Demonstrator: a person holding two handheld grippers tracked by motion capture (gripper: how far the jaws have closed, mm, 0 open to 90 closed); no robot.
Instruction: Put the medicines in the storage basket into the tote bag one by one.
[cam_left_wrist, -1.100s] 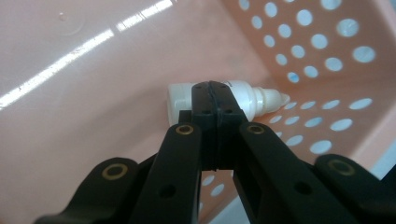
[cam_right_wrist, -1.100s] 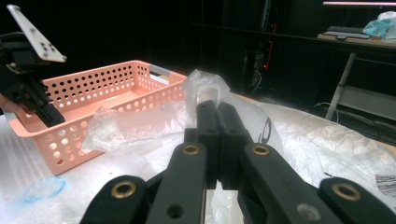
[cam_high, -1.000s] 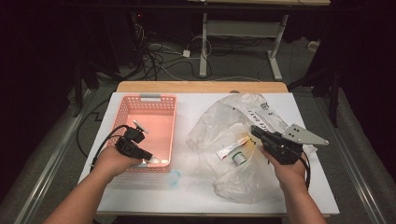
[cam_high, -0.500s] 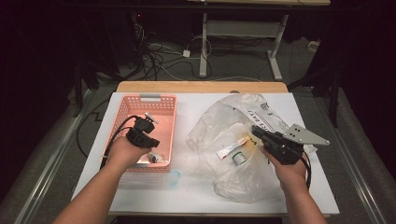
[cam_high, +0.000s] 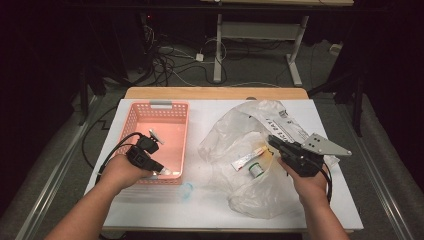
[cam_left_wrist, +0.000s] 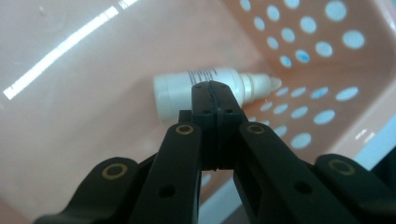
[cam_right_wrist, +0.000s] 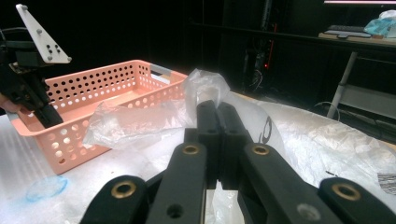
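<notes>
While the left gripper (cam_high: 159, 169) dips into the near right corner of the pink basket (cam_high: 131, 120), its jaws are pressed flat together with nothing between them. In the left gripper view you can see a small white dropper bottle (cam_left_wrist: 180, 89) lying on its side on the basket floor just past the jaw tips, nozzle pointing toward the perforated wall. Whether the tips actually touch it is hard to say from that angle, but they aren't clamped on it.

Over on the other side, the right gripper (cam_high: 272, 141) is closed too, and the right gripper view shows its jaws pinching a fold of the clear plastic bag (cam_high: 260, 190). The bag is crumpled up and spread across the right half of the white table (cam_high: 210, 112), just beside the basket. Through the plastic you can make out a small tube (cam_high: 247, 159) and a little round green-capped jar (cam_high: 256, 170) sitting close together near the right gripper's tips. There's also a clear bluish lid (cam_high: 186, 190) on the table just in front of the basket.
</notes>
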